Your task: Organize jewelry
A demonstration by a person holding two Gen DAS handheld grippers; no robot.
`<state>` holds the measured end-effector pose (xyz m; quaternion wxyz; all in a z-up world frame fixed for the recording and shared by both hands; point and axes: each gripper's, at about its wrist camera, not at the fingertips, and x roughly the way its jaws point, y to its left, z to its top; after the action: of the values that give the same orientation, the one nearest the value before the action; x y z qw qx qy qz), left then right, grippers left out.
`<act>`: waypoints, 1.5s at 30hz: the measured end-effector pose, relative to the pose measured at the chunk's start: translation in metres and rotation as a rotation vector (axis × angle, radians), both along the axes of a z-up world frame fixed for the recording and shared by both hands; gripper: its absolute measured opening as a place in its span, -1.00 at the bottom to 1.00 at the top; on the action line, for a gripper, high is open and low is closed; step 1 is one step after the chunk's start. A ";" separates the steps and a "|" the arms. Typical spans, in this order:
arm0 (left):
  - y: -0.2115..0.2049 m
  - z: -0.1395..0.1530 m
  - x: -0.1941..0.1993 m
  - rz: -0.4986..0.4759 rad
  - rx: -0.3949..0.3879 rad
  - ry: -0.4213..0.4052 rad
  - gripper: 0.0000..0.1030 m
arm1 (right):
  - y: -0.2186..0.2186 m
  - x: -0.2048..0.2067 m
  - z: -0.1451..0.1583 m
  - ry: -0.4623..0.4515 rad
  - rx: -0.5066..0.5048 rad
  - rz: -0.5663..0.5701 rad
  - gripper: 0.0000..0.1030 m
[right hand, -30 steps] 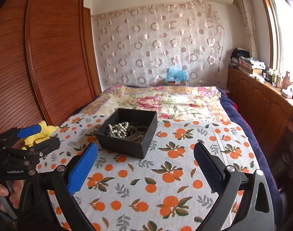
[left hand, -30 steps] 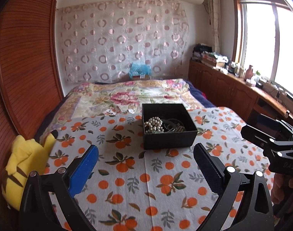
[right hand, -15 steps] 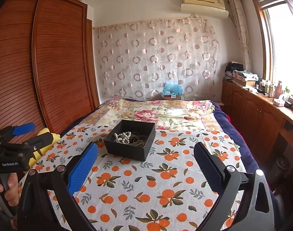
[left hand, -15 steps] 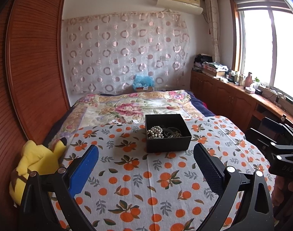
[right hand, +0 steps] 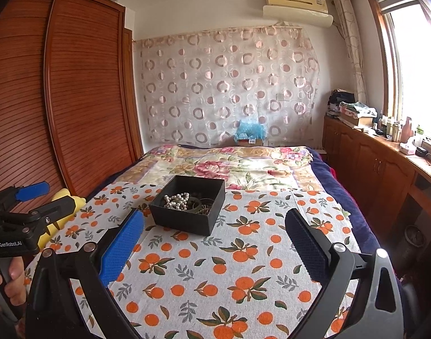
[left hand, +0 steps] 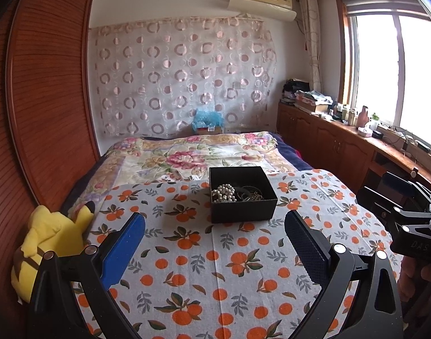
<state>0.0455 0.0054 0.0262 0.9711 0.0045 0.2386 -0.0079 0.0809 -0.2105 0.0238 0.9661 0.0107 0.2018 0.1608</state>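
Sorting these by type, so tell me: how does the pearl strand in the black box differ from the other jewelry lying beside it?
The pearl strand is white, made of round beads, and bunched at the box's left; the dark jewelry is thin, metallic-looking, tangled, and lies to the right. The pearls read clearly; the tangle is too small to identify. Both lie inside the black box.

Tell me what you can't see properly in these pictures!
- Black box, left wrist view: the pearl bracelet shows, but the dark tangle beside it is too small to sort out.
- Same box, right wrist view: its near wall hides part of the floor.
- Yellow plush, right wrist view: mostly hidden behind the left tongs.
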 end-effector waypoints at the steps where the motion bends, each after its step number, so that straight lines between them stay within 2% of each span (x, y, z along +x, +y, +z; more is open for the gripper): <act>1: 0.000 0.000 0.000 -0.001 -0.001 0.001 0.85 | 0.000 0.000 0.000 0.000 -0.001 0.000 0.95; 45: -0.004 -0.001 -0.001 -0.004 -0.008 0.003 0.85 | -0.010 0.001 -0.003 0.003 0.003 -0.013 0.95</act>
<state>0.0447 0.0018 0.0254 0.9707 0.0009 0.2402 -0.0108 0.0817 -0.2204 0.0205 0.9667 0.0137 0.2031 0.1550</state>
